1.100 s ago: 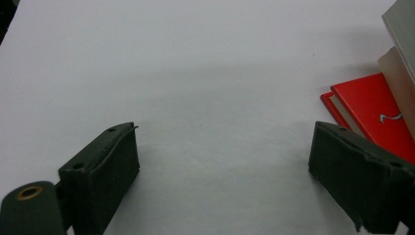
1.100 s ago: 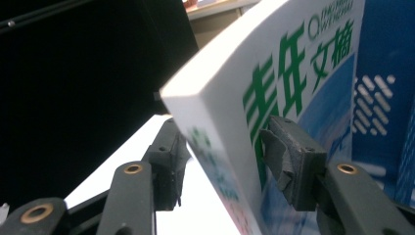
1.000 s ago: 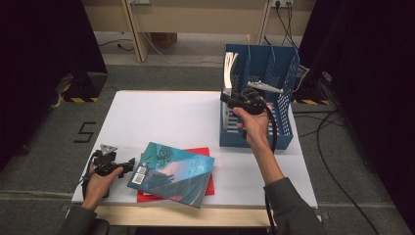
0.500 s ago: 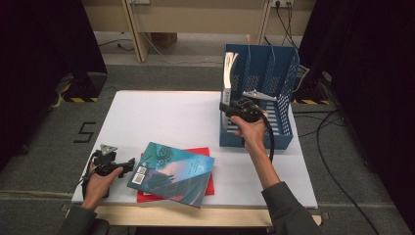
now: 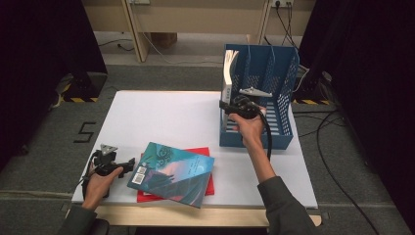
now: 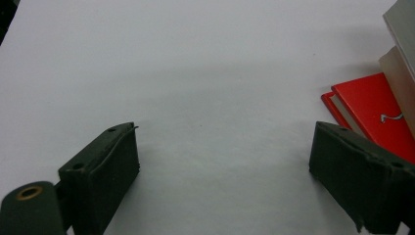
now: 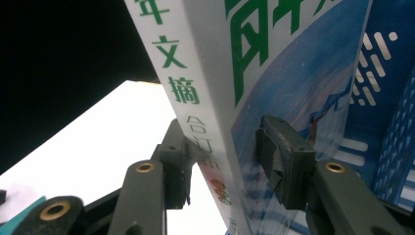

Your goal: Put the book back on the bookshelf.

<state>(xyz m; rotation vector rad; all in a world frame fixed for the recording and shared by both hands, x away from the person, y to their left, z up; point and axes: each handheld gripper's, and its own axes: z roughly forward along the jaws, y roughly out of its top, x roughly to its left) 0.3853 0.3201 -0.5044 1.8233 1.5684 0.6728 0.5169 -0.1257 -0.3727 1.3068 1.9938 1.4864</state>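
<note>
Book (image 7: 274, 88) w/ white spine and green print stands near-upright in the leftmost slot of the blue rack (image 5: 279, 93), at the rack's left wall, far right part of the bench (image 5: 166, 112). Right tongs (image 5: 228, 105) straddle its lower part: in the right gripper view one pad lies on the blue cover, the other sits at the spine side, w/ a sliver of gap showing there, so contact on that side can't be confirmed. Jaws have just been closing, book between them; grip looks narrow, about book thickness.

Handling, as a guess: thick paperback, fairly heavy, stiff enough across the spine but the glossy cover prob. slips under rubber pads. Best hold is across the thickness near the spine, low-mid, as now; holding by the page edge would let it fan open. Rack walls are perforated plastic, so the corner may snag if the book tilts.

Left tongs (image 6: 222, 181) rest wide apart on the bench, nothing between them, near-left corner. Just beside them lies a teal book (image 5: 171, 174) atop a red book (image 6: 377, 112), both flat, well apart from the rack.
</note>
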